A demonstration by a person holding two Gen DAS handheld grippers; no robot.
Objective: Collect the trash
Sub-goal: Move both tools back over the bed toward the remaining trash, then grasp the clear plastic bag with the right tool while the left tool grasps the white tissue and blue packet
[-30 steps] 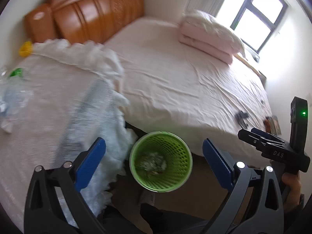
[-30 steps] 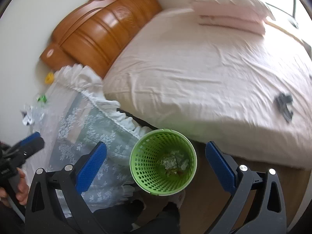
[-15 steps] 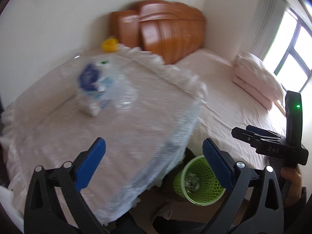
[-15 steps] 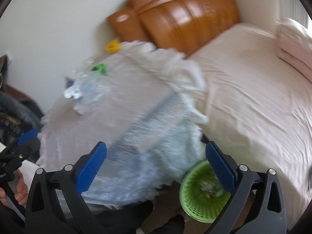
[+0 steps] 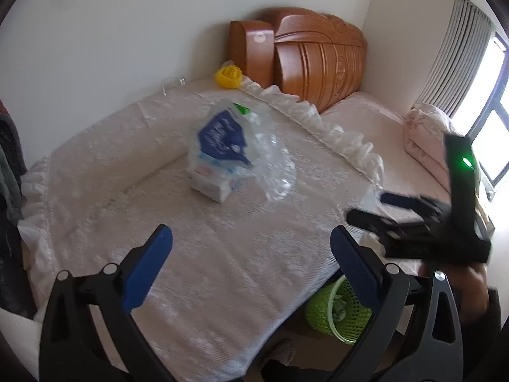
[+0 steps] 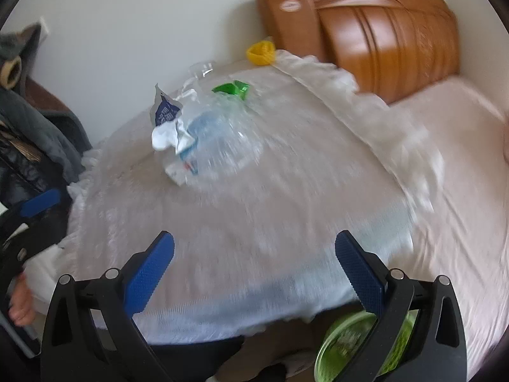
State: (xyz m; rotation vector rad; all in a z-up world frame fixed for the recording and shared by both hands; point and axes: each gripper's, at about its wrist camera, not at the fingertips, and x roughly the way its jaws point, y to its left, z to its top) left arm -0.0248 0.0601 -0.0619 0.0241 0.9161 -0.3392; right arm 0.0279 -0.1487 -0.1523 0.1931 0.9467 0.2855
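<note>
A: What differs in the left wrist view from a second ago?

B: Then the green basket sat centred between the fingers; now the camera faces the lace-covered table [image 5: 159,197], and the basket [image 5: 337,315] is pushed to five o'clock, half hidden under the table edge. The left gripper [image 5: 251,254] has its two blue fingers wide apart, holding nothing.

A: And room to move?

B: Bare cloth lies between the fingers and the trash. The frilled table edge runs from twelve to four o'clock, with the bed [image 5: 381,127] beyond it. The right gripper [image 5: 413,219] hangs at three o'clock, blurred, its fingers parted.

A: Counts there?

B: One crumpled clear plastic bag [image 5: 235,152] with a blue label, at the table's centre, toward twelve; one yellow object [image 5: 228,77] at the far corner; one basket.

A: The right wrist view?

B: It is blurred. The basket [image 6: 350,347] has slid from centre to five o'clock, and the bag [image 6: 203,133] sits at eleven. The fingers stand well apart, empty. One green scrap [image 6: 232,89] lies past the bag. At nine o'clock one fingertip of the left gripper [image 6: 41,202] and a hand [image 6: 20,299] show at the table's left edge.
</note>
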